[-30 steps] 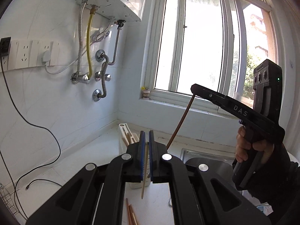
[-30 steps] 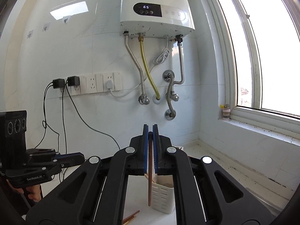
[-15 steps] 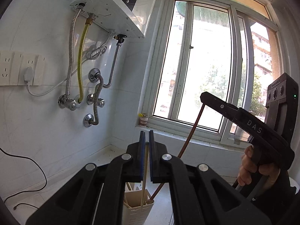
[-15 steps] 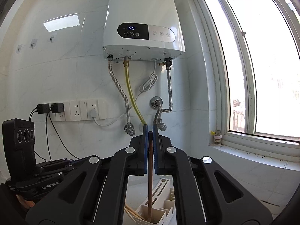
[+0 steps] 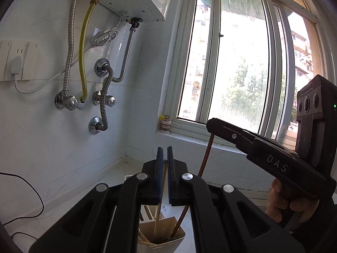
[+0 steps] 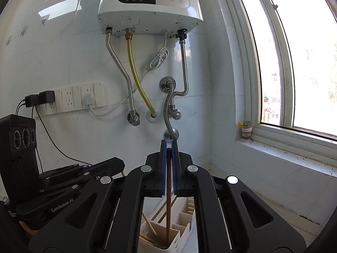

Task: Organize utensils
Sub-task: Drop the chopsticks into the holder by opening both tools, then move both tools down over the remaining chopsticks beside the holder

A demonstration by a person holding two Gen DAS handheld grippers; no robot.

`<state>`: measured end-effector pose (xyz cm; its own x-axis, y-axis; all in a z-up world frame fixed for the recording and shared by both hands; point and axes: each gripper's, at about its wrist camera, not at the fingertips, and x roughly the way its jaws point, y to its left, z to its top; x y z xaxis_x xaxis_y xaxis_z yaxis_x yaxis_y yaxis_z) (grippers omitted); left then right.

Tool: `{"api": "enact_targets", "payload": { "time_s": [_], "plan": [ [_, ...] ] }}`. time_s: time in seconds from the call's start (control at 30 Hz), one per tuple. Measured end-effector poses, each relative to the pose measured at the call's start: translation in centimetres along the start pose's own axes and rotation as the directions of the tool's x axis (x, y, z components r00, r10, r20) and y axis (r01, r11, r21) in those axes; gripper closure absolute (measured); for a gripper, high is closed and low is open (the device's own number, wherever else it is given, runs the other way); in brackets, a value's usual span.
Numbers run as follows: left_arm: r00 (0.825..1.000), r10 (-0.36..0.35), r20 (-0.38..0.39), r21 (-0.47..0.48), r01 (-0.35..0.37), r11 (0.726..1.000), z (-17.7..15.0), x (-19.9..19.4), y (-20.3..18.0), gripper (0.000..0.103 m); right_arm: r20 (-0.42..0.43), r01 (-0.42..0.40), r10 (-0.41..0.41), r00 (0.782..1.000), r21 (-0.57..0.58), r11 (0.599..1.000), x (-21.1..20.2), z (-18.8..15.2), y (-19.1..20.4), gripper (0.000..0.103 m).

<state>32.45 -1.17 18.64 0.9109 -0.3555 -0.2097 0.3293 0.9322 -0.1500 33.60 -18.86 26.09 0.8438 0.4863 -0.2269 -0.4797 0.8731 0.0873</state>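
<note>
White utensil holder (image 6: 179,229) on the counter, below both tools. Right gripper (image 6: 167,168): fingers pinch a dark brown chopstick (image 6: 168,210), upright, its lower end inside the holder's front compartment. Left gripper (image 5: 163,175): fingers close on a pale chopstick (image 5: 158,215), tip just inside the same compartment's mouth. To do this step well, each stick should probably hang vertical and clear of the dividers, be lowered until it bottoms, and only then be let go, one tool at a time.
</note>
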Motion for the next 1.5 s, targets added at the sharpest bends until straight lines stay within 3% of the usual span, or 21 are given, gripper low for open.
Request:
{"api": "enact_targets", "payload": {
  "time_s": [0.3, 0.83, 0.93, 1.0, 1.1, 1.2, 1.3, 1.4, 1.5],
  "plan": [
    [0.992, 0.025, -0.127, 0.016, -0.023, 1.000, -2.9, 2.0, 0.0, 0.099, -0.100, -0.012, 0.015, 0.995, 0.025, 1.000, 2.6, -3.0, -0.7, 0.099],
    [0.980, 0.043, -0.195, 0.019, -0.040, 0.999, -3.1, 1.9, 0.5, 0.099, -0.217, -0.033, 0.049, 0.975, 0.077, 0.997, 4.0, -5.5, -1.8, 0.098],
    [0.979, 0.063, -0.192, 0.017, -0.061, 0.998, -2.8, 1.6, 0.7, 0.079, -0.226, -0.036, 0.054, 0.973, 0.085, 0.996, 4.0, -5.8, -1.9, 0.098],
    [0.981, 0.077, -0.180, 0.002, -0.078, 0.997, -2.6, 1.3, 1.0, 0.074, -0.230, -0.030, 0.050, 0.972, 0.086, 0.996, 4.0, -5.9, -1.9, 0.098],
    [0.983, 0.086, -0.165, -0.007, -0.088, 0.996, -2.1, 0.5, 1.2, 0.074, -0.222, -0.031, 0.051, 0.974, 0.096, 0.995, 3.6, -5.8, -2.1, 0.095],
    [0.985, 0.104, -0.138, 0.002, -0.105, 0.994, -1.3, -1.2, 1.1, 0.074, -0.194, -0.033, 0.052, 0.980, 0.099, 0.995, 2.8, -5.1, -2.3, 0.084],
    [0.987, 0.111, -0.113, 0.017, -0.110, 0.994, -0.6, -3.9, 0.8, 0.073, -0.163, -0.037, 0.052, 0.985, 0.094, 0.995, 1.8, -4.3, -2.3, 0.082],
    [0.984, 0.136, -0.113, 0.030, -0.133, 0.991, -1.0, -7.2, 0.7, 0.071, -0.134, -0.066, 0.077, 0.988, 0.086, 0.994, 0.2, -3.5, -1.9, 0.082],
    [0.978, 0.139, -0.156, -0.016, -0.143, 0.990, -2.9, -10.2, 1.6, 0.069, -0.138, -0.085, 0.095, 0.986, 0.078, 0.993, -1.5, -3.6, -0.9, 0.074]
  ]
}}
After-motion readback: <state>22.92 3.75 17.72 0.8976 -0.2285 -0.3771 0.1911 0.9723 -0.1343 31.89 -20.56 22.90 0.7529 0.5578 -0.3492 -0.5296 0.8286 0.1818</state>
